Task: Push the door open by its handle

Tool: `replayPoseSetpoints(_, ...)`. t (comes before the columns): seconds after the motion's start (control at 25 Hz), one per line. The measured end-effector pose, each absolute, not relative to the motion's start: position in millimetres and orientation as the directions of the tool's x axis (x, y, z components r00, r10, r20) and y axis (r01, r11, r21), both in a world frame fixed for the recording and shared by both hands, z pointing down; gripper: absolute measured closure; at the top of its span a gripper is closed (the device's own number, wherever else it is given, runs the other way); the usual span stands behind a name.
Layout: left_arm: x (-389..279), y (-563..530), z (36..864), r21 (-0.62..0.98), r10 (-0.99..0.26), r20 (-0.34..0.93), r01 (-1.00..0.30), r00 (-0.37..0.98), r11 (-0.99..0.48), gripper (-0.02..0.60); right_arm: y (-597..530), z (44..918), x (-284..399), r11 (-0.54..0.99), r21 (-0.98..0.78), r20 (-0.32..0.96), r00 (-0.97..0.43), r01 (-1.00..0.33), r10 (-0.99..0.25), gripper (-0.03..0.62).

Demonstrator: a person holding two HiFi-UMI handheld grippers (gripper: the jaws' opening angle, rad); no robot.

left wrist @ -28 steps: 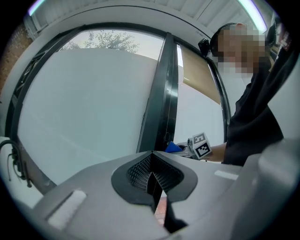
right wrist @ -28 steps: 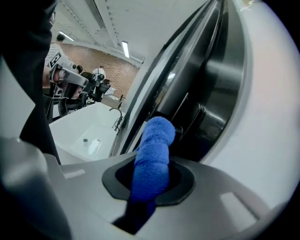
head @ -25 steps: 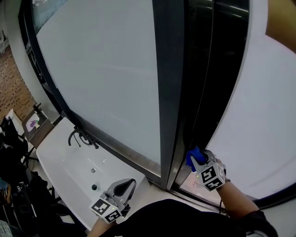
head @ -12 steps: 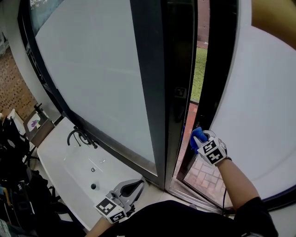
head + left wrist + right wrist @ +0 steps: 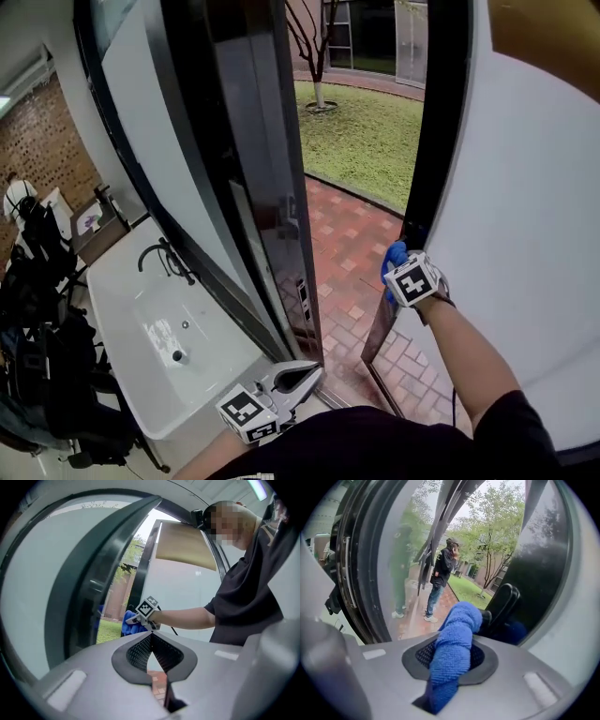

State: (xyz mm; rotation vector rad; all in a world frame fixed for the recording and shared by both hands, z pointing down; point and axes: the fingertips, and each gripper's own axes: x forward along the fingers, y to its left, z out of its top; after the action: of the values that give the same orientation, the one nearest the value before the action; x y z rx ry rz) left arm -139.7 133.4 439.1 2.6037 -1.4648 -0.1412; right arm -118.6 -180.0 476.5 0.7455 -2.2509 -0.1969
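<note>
Right tool (image 5: 397, 270) is clamped on a blue cloth (image 5: 452, 653) and holds it at the black handle (image 5: 502, 603) on the free edge of the door (image 5: 441, 122), which stands well ajar onto the courtyard (image 5: 366, 141). Left tool (image 5: 307, 377) hangs low beside the sink (image 5: 141, 309), jaws together and empty. The push seems to be under way; the next move calls for steady outward pressure that follows the door's arc.

Bright daylight outside, dim interior, fisheye edges
</note>
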Motion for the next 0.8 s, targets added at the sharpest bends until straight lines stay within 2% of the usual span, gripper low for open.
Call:
replayPoseSetpoints(0.28, -90.0, 69.5, 450.4, 0.183, -0.829, 0.026, -0.817, 0.559, -0.546, 0.581, -263.0, 481.2, -71.8, 0.795, 0.278, 0.631, -0.521, -0.539, -0.575, 0.508)
replayPoseSetpoints(0.56, -83.0, 8.8, 442.8, 0.156, -0.744, -0.021, -0.733, 0.668, -0.662, 0.581, -355.0, 481.6, -10.4, 0.700, 0.336, 0.650, -0.383, -0.630, -0.657, 0.508)
replayPoseSetpoints(0.8, -80.8, -17.4, 436.1, 0.117, -0.686, 0.009, -0.683, 0.727, -0.721, 0.581, -406.1, 485.6, 61.0, 0.602, 0.359, 0.689, -0.232, -0.713, -0.687, 0.510)
